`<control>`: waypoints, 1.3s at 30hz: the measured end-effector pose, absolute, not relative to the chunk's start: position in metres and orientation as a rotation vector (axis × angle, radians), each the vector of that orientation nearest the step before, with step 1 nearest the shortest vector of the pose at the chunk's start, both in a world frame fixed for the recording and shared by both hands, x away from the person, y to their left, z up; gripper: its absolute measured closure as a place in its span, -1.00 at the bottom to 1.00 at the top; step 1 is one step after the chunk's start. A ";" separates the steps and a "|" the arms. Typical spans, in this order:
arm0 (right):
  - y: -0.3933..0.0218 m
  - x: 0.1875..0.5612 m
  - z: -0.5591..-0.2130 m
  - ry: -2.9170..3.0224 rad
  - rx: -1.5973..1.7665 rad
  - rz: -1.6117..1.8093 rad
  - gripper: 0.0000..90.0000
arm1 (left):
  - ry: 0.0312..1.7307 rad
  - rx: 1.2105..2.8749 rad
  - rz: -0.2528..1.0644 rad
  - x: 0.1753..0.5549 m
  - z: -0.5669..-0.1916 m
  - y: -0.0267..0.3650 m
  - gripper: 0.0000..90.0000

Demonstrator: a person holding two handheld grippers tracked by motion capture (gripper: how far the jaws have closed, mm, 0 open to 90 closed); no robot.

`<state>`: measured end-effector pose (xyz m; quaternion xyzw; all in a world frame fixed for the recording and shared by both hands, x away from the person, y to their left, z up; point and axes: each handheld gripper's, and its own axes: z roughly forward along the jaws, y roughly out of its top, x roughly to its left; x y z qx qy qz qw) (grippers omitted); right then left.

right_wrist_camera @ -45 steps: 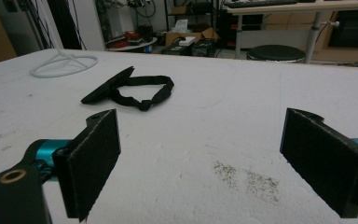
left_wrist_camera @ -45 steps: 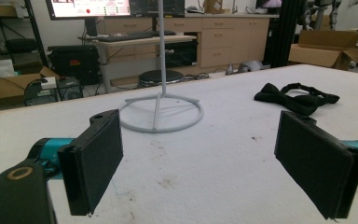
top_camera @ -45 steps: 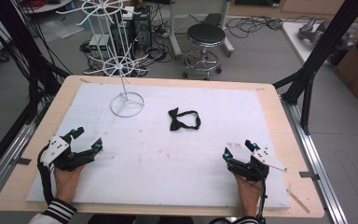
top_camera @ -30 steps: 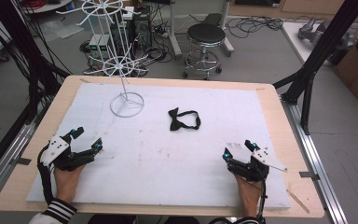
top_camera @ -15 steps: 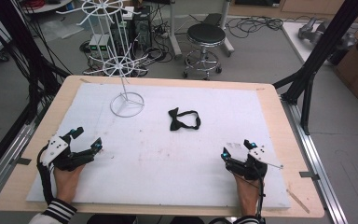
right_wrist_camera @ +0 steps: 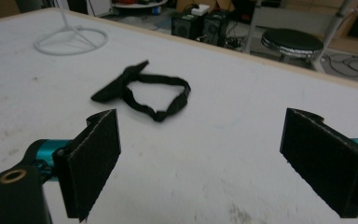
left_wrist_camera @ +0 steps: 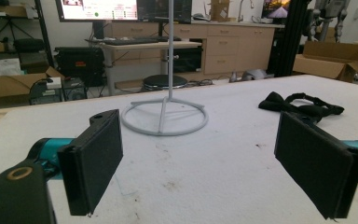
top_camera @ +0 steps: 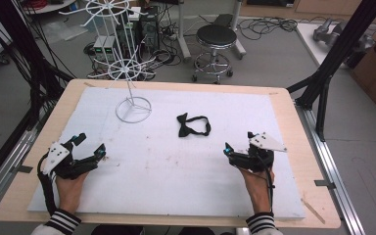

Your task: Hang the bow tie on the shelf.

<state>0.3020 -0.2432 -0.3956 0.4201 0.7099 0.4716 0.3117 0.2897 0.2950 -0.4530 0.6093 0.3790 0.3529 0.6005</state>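
A: Bow tie (top_camera: pixel 193 125) — where does it lie?

B: Flat on the white mat (top_camera: pixel 176 181) that covers the table (top_camera: pixel 293 122), near the middle and toward the far edge. Its strap makes a loop beside the bow.

A: And the grippers?

B: Both rest near the table's near edge. The left gripper (top_camera: pixel 90 147) sits toward the near left corner, the right gripper (top_camera: pixel 238 144) toward the near right. The bow tie is beyond both, between them, and nearer the right one. Neither touches it.

A: How do the jaws stand?

B: Spread wide on both, with nothing between them. In the left gripper view the bow tie (left_wrist_camera: pixel 303 106) shows ahead to the right; in the right gripper view it (right_wrist_camera: pixel 142 93) lies ahead, slightly left.

A: Anything else on the mat?

B: A white wire stand (top_camera: pixel 133 108) toward the far left corner, well apart from the bow tie.
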 end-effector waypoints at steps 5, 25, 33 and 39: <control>-0.230 0.314 -0.380 1.905 1.083 1.259 -0.75 | 0.879 1.413 0.821 0.290 -0.453 0.295 -0.65; -0.144 0.402 -0.359 2.260 1.015 1.054 -0.75 | 0.866 1.424 0.824 0.289 -0.453 0.294 -0.65; -0.126 0.422 -0.369 2.397 1.025 0.981 -0.66 | 0.862 1.426 0.828 0.289 -0.453 0.294 -0.65; -0.119 0.432 -0.376 2.475 1.014 0.873 -0.53 | 0.861 1.427 0.827 0.289 -0.453 0.294 -0.65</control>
